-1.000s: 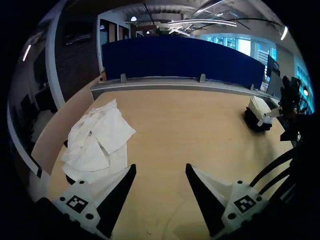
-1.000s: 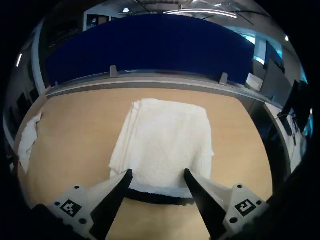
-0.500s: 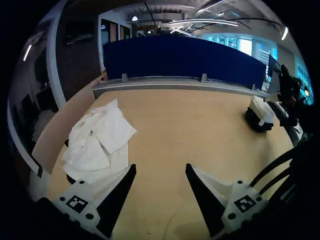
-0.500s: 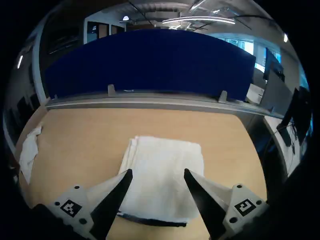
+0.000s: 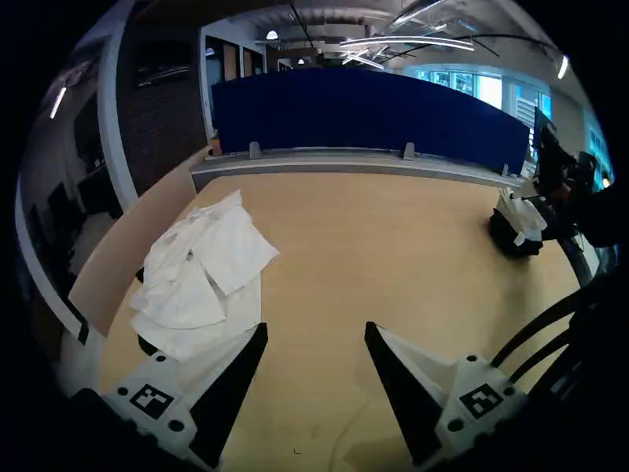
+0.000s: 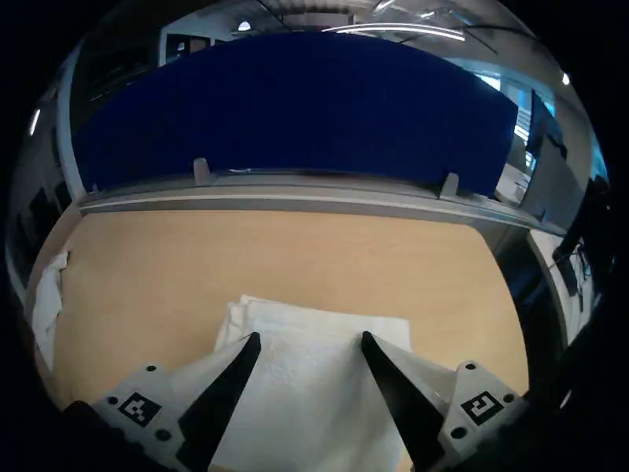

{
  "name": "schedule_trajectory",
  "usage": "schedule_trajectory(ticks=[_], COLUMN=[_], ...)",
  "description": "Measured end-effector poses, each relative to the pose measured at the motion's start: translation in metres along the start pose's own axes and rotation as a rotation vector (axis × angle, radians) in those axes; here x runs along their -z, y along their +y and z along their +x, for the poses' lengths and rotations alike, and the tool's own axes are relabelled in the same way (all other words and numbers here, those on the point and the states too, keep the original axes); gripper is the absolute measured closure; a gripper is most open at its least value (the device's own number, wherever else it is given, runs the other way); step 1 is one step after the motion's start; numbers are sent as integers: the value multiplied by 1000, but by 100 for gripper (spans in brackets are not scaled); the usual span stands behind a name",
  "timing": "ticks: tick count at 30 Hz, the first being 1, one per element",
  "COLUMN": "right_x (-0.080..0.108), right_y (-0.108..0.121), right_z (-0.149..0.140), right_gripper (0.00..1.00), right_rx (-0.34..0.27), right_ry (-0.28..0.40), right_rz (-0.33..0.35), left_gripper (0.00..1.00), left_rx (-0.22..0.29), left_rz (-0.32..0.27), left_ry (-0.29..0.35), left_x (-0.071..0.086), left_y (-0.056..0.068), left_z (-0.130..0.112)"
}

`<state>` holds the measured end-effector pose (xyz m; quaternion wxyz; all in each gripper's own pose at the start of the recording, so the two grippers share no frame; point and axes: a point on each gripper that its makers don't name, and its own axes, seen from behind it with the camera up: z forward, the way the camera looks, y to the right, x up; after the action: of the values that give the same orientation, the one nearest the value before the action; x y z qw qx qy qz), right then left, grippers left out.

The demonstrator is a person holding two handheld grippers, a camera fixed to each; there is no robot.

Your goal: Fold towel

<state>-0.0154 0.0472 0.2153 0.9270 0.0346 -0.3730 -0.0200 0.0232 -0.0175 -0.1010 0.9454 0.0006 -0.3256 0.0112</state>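
Folded towel (image 6: 314, 385) has slid down my right gripper view and now lies flat on the counter (image 6: 236, 252), between the spread fingers of the right gripper (image 6: 308, 338), not gripped. Left gripper (image 5: 314, 330) hovers over the counter, fingers apart, holding nothing. I see a crumpled cloth (image 5: 200, 275) just left of it.

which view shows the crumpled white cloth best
The left gripper view: the cloth lies whole and near on the table. The right gripper view catches a thin sliver of it at the table's far left edge.
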Motion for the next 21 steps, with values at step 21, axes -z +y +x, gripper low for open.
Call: schedule_trajectory(ticks=[21], right_x=[99], right_y=[-16], right_z=[27], right_gripper=[0], right_rx=[-43], right_ry=[174], right_rz=[25], left_gripper=[8], left_rx=[-5], left_rz=[-44], left_ry=[41], left_x=[4], left_y=[7], left_z=[15])
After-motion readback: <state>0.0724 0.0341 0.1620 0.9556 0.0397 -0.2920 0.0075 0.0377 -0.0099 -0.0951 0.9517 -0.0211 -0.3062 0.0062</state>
